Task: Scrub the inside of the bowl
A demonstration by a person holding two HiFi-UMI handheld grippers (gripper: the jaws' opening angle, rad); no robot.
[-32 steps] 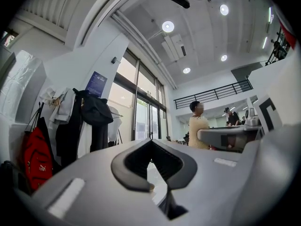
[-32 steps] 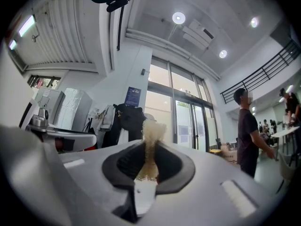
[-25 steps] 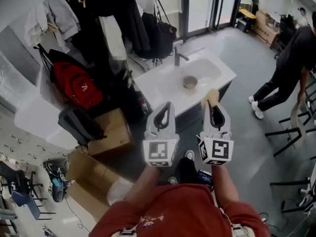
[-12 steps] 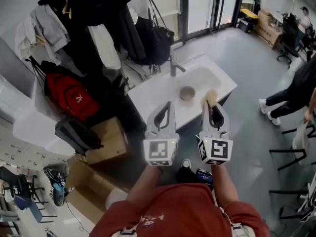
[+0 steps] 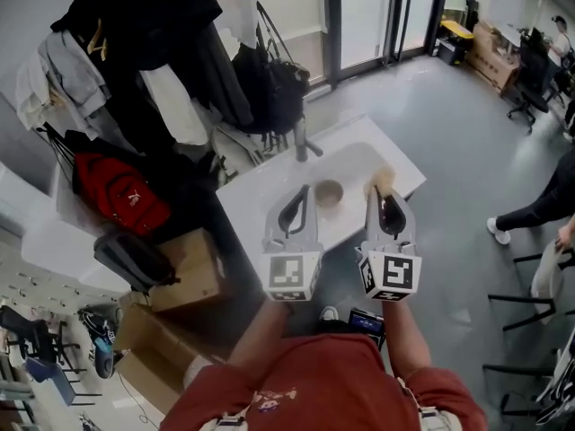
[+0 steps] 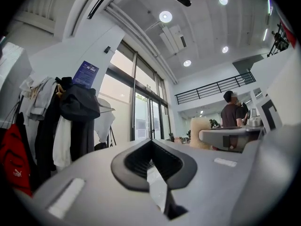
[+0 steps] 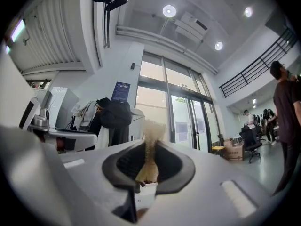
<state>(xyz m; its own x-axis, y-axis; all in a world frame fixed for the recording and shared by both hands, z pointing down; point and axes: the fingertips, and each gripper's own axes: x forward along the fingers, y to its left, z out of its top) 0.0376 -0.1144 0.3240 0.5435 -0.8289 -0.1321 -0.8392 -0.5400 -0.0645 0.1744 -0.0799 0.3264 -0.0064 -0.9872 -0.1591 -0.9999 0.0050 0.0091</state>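
Near the person's red shirt [image 5: 314, 375], the left gripper [image 5: 299, 201] has its jaws pressed together with nothing in them. The right gripper [image 5: 388, 203] pinches a tan sponge [image 5: 383, 180] that sticks out past its tips. Just past them is a white sink [image 5: 370, 162] with the bowl [image 5: 329, 192] sitting in it, then a tap [image 5: 302, 140], and farther back coats [image 5: 171, 43] hang on a rack.
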